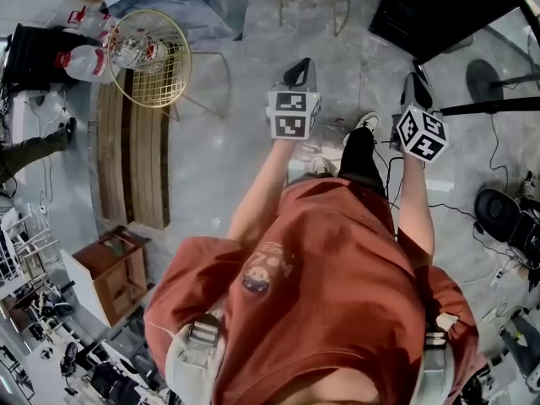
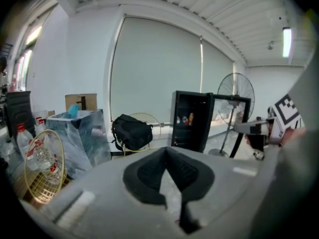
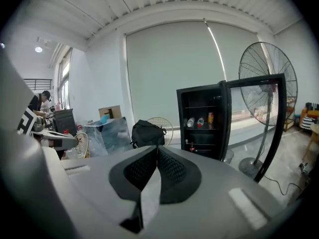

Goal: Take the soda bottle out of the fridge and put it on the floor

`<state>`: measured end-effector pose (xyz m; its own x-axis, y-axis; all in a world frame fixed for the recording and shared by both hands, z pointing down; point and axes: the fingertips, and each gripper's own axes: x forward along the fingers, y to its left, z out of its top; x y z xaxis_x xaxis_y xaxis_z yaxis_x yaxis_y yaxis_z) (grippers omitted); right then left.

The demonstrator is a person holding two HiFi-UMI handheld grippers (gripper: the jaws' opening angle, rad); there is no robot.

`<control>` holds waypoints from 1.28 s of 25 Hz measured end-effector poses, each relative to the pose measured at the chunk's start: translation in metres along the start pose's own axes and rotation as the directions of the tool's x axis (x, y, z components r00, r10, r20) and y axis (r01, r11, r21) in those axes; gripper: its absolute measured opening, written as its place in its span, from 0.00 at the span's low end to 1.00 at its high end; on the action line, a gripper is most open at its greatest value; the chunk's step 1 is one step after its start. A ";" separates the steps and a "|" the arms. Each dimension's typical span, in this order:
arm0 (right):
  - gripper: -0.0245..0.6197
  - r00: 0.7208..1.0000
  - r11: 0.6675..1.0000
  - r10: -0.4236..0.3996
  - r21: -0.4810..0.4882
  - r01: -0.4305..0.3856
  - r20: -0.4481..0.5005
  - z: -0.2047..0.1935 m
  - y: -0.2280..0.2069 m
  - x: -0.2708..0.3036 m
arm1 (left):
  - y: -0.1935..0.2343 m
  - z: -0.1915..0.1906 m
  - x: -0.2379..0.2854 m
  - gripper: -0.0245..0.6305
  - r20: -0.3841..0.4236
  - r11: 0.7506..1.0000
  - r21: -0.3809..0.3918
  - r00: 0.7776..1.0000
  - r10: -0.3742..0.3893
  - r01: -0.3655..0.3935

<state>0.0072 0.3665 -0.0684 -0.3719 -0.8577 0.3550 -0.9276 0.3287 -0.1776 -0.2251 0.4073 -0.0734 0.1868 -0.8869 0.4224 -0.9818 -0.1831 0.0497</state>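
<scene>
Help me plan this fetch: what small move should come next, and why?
Probably step toward the fridge, right hand-held gripper leading. Its door already stands open and bottles sit on a shelf, but both the right and the left hand-held gripper are shut, empty and far from it.

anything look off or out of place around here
Only one thing: the tall black fridge has its glass door standing wide open, leaving the bottles on its shelf exposed. Nothing looks spilled or broken.
</scene>
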 end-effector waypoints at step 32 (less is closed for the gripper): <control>0.67 0.990 0.988 -0.133 0.080 0.129 0.047 0.081 -0.256 0.183 | -0.115 0.144 0.315 0.04 -0.026 0.984 0.137 0.994 -0.109 0.112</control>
<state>0.1790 0.0931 -0.0322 -0.2430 -0.9115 0.3320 -0.9619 0.1823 -0.2035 -0.0487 0.0880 -0.0767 0.2920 -0.8504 0.4376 -0.9409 -0.3375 -0.0281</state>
